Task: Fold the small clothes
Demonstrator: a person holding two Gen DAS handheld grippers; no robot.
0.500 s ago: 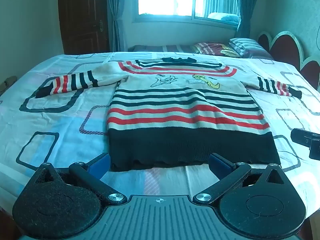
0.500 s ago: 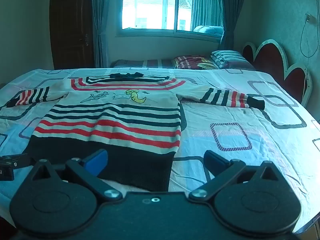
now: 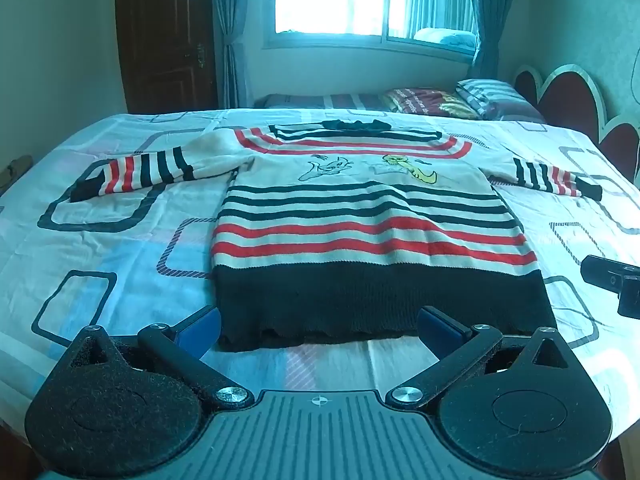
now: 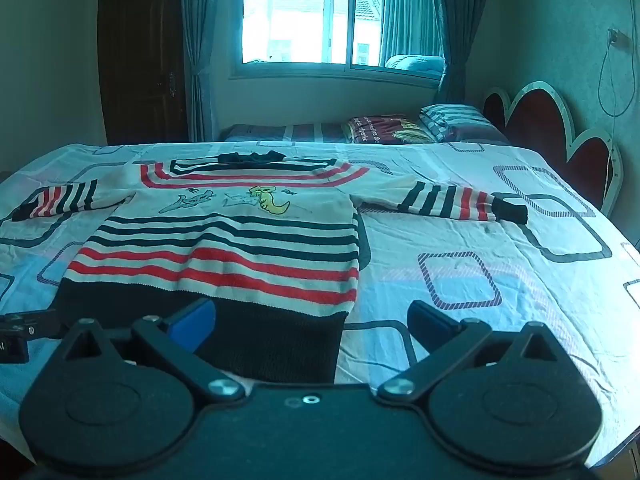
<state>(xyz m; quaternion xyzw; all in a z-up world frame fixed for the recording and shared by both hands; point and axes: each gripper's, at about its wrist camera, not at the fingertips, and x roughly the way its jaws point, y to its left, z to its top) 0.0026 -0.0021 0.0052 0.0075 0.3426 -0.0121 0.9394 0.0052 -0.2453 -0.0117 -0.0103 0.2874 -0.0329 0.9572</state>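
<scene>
A small striped sweater (image 3: 360, 224) lies flat and face up on the bed, sleeves spread to both sides, dark hem toward me. It has red and dark stripes and cartoon figures on the chest. It also shows in the right wrist view (image 4: 224, 248). My left gripper (image 3: 320, 330) is open and empty, just in front of the hem's left half. My right gripper (image 4: 312, 322) is open and empty, over the hem's right corner. The right gripper's tip shows at the right edge of the left wrist view (image 3: 612, 284).
The bed sheet (image 3: 120, 248) is light with square outlines and slightly wrinkled. Pillows (image 4: 452, 124) lie at the far side by a red scalloped headboard (image 4: 552, 128). A window (image 4: 332, 20) and dark door (image 3: 168, 36) are behind.
Both views have shifted only slightly. The sweater lies as before and both grippers stay open.
</scene>
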